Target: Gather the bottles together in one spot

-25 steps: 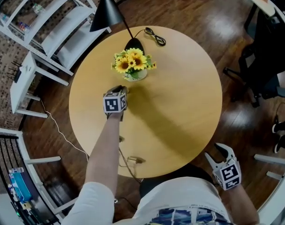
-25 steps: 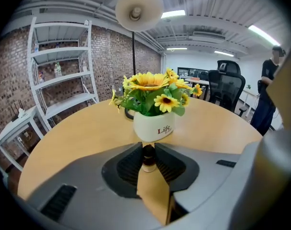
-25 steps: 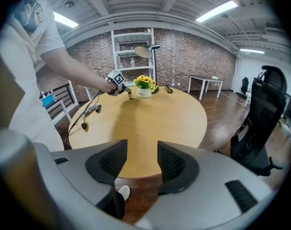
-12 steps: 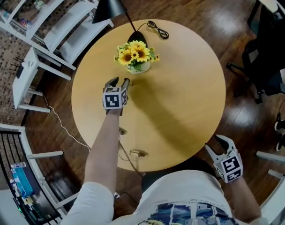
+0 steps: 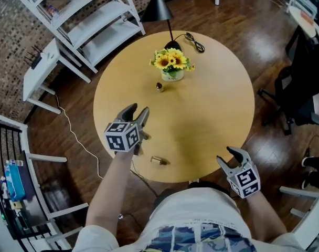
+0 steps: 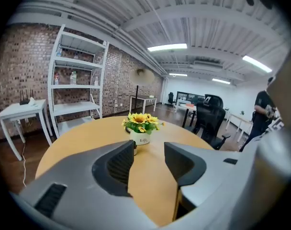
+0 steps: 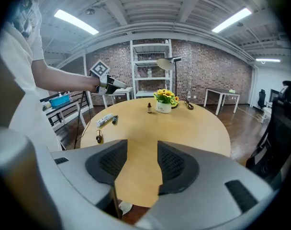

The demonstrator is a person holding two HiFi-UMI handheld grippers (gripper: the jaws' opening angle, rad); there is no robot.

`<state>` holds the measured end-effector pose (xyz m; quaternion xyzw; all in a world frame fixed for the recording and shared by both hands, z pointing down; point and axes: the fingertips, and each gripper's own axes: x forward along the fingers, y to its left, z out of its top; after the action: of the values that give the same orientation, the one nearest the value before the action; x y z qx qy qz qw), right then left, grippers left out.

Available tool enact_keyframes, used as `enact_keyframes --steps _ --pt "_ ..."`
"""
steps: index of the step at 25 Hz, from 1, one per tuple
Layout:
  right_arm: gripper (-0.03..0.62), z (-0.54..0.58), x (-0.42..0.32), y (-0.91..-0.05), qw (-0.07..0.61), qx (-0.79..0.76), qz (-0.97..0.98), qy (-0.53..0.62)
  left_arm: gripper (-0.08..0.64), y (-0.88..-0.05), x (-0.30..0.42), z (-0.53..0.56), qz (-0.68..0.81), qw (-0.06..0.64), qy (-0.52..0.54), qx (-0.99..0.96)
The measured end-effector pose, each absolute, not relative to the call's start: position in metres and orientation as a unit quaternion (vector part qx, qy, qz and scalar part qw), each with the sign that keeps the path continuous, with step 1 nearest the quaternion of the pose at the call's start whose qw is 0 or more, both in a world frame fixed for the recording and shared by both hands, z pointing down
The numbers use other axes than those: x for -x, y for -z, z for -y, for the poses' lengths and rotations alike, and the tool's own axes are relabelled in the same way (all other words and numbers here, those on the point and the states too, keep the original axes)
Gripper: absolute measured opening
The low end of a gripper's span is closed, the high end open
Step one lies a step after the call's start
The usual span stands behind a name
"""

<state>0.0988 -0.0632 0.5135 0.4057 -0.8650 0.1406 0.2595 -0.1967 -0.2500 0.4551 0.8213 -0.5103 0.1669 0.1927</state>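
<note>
A small dark bottle (image 5: 159, 86) stands upright beside the sunflower pot (image 5: 172, 73) at the far side of the round table; it also shows as a small dark bottle (image 7: 149, 108) in the right gripper view. A second bottle (image 5: 158, 160) lies near the front edge. My left gripper (image 5: 137, 110) hovers over the table's near left part, well back from the pot; its jaws are opening with nothing between them. In its own view the left gripper (image 6: 149, 152) frames the pot (image 6: 140, 139). My right gripper (image 5: 227, 156) is open and empty at the front right rim.
A floor lamp base (image 5: 175, 45) and a coiled cable (image 5: 195, 42) sit behind the pot. In the right gripper view a white oblong item (image 7: 105, 120) and a dark bottle (image 7: 115, 120) lie at the table's left side. White shelving (image 5: 86, 20) and a side table (image 5: 44, 70) stand left; an office chair (image 5: 301, 88) right.
The left gripper's jaws opened beside the pot, leaving the small bottle upright there, and the gripper drew back toward me. The right gripper stayed at the rim.
</note>
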Motion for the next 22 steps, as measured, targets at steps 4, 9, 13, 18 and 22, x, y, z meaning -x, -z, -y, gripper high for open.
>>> enact_keyframes --steps 4,9,13,18,22 --pt "0.224 0.041 -0.061 -0.501 0.256 -0.388 0.875 -0.14 0.206 -0.437 0.213 0.159 0.506 0.218 -0.143 -0.822" --pt "0.224 0.007 -0.017 -0.487 0.255 -0.388 0.877 -0.126 0.206 -0.444 0.237 0.053 0.501 0.222 -0.165 -0.82" --pt "0.224 -0.028 0.012 -0.479 0.258 -0.393 0.874 -0.124 0.206 -0.451 0.256 -0.017 0.5 0.234 -0.162 -0.817" --pt "0.224 -0.075 0.04 -0.466 0.261 -0.406 0.869 -0.111 0.206 -0.461 0.277 -0.081 0.492 0.251 -0.162 -0.818" --pt "0.224 -0.114 0.051 -0.465 0.267 -0.417 0.862 -0.11 0.206 -0.472 0.286 -0.12 0.481 0.262 -0.166 -0.82"
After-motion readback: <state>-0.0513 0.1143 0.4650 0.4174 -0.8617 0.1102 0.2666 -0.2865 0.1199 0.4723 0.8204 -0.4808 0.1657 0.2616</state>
